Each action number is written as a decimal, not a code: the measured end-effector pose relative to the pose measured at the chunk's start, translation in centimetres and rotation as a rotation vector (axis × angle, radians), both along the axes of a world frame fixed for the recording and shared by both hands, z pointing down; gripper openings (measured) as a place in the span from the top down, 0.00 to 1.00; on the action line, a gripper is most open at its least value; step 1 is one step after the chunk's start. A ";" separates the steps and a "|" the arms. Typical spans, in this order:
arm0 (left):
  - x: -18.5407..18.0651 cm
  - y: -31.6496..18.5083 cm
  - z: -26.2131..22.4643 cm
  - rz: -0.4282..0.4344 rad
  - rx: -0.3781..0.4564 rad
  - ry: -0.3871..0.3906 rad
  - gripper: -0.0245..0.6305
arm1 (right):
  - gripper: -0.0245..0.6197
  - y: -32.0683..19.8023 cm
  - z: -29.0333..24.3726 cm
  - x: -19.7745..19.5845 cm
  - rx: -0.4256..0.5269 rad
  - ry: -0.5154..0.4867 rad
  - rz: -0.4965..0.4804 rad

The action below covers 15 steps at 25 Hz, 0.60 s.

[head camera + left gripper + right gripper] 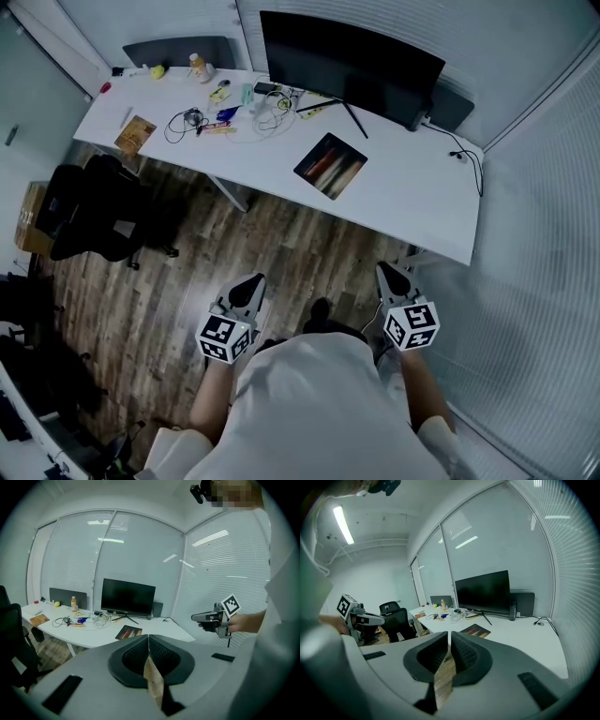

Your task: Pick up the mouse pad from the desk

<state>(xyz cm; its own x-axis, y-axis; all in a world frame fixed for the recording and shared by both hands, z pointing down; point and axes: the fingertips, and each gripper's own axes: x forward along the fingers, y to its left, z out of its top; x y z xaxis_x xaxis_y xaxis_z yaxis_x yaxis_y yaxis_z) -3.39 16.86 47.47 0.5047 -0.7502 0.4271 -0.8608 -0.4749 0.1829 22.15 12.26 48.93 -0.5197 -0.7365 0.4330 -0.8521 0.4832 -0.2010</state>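
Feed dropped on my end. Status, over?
Left gripper shut, empty. Right gripper shut, empty. Mouse pad flat on desk, untouched, in front of monitor. Nothing on top of it.

Open floor lies ahead of your left gripper and right gripper, up to the desk. Bare desktop borders the pad on its near and right sides. The monitor stands behind it, cables lie to its left, and a chair stands well left of the left gripper.

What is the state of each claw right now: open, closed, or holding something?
Left claw: closed, holding nothing.
Right claw: closed, holding nothing.
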 end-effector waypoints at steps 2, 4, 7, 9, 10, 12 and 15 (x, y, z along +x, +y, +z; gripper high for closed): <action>0.6 -0.7 0.2 -0.009 -0.007 -0.007 0.93 | 0.90 -1.0 0.6 0.6 -0.012 -0.005 -0.008; 1.2 -1.3 0.4 -0.017 -0.015 -0.007 0.93 | 0.90 -1.9 1.2 1.0 -0.021 -0.008 -0.016; 2.0 -2.1 0.9 -0.022 -0.033 0.007 0.93 | 0.90 -2.8 1.9 1.2 -0.032 -0.015 -0.027; 2.3 -2.7 1.1 -0.021 -0.040 0.008 0.93 | 0.90 -3.3 2.1 1.1 -0.037 -0.019 -0.035; 2.4 -2.9 1.1 -0.021 -0.041 0.005 0.93 | 0.90 -3.6 2.2 1.1 -0.040 -0.019 -0.039; 2.5 -3.4 1.1 -0.022 -0.041 -0.001 0.93 | 0.90 -4.0 2.4 1.1 -0.044 -0.016 -0.049; 2.6 -4.3 1.3 -0.022 -0.036 -0.010 0.93 | 0.90 -4.9 2.7 1.0 -0.048 -0.010 -0.059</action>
